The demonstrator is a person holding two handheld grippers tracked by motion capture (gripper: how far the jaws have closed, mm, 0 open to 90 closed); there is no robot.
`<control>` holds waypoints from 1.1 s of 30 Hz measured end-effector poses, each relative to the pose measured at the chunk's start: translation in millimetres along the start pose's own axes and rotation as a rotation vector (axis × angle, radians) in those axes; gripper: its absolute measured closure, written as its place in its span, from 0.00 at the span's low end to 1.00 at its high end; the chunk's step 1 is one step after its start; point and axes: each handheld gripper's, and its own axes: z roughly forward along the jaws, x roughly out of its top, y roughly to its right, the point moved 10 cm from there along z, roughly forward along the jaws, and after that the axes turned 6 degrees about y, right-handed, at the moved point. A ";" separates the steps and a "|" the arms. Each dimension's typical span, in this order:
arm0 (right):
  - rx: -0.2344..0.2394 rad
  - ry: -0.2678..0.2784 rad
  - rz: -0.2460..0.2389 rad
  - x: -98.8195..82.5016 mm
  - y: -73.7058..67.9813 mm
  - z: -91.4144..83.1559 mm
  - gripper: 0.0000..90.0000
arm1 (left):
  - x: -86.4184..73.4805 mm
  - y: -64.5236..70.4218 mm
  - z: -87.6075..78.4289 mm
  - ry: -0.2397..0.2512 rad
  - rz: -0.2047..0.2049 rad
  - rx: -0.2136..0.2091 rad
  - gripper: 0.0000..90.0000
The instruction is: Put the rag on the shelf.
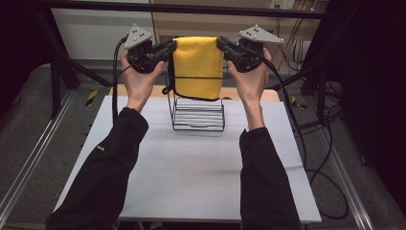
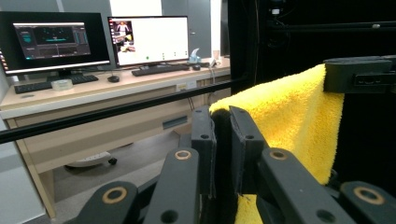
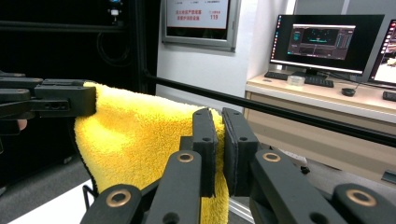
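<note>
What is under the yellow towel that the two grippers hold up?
Below the folded yellow terry towel stands a black wire rack on the white table. The towel's lower edge covers the rack's upper part, so contact there cannot be told.

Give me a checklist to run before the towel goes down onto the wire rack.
1. Left gripper shut on the yellow towel edge: ok.
2. Right gripper shut on the opposite edge: ok.
3. Towel top edge held level between the grippers: ok.
4. Wire rack upright on the white table: ok.
5. Towel centred over the rack's top bar: cannot tell.
6. Towel's lower hem free of the rack wires: cannot tell.
</note>
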 end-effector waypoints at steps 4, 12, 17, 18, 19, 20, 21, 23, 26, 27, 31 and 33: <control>0.009 -0.008 -0.006 -4.5 -3.7 -2.4 0.94 | -6.5 2.5 -4.4 -0.020 -0.004 -0.010 0.90; 0.014 -0.036 -0.009 -15.2 -8.0 -11.4 0.94 | -16.8 9.8 -10.5 -0.061 0.000 -0.032 0.90; 0.025 -0.054 -0.025 -16.6 -14.3 -20.1 0.93 | -18.9 15.3 -18.1 -0.075 0.004 -0.037 0.90; 0.027 -0.058 -0.027 -17.4 -15.6 -21.5 0.93 | -20.3 16.4 -19.6 -0.080 0.005 -0.038 0.89; 0.031 -0.066 -0.030 -18.8 -17.2 -23.2 0.93 | -22.0 17.3 -21.1 -0.086 0.010 -0.039 0.89; 0.034 -0.070 -0.027 -19.8 -19.2 -25.0 0.93 | -23.8 18.2 -22.3 -0.093 0.009 -0.041 0.89; 0.039 -0.074 -0.025 -21.3 -20.7 -26.7 0.93 | -25.8 18.7 -23.5 -0.103 0.007 -0.044 0.89; 0.042 -0.088 -0.015 -25.1 -22.8 -30.0 0.93 | -30.0 20.0 -25.4 -0.119 0.003 -0.051 0.89; 0.051 -0.109 0.010 -32.2 -26.0 -35.0 0.93 | -36.5 22.4 -27.7 -0.130 0.001 -0.055 0.88; 0.056 -0.116 0.015 -34.8 -26.8 -36.4 0.93 | -38.8 23.3 -28.5 -0.133 0.001 -0.057 0.88; 0.067 -0.133 0.025 -43.7 -29.2 -40.9 0.93 | -46.3 26.5 -31.7 -0.139 -0.007 -0.065 0.88; 0.075 -0.147 0.045 -48.2 -30.5 -43.1 0.93 | -50.0 28.0 -33.1 -0.147 -0.011 -0.069 0.88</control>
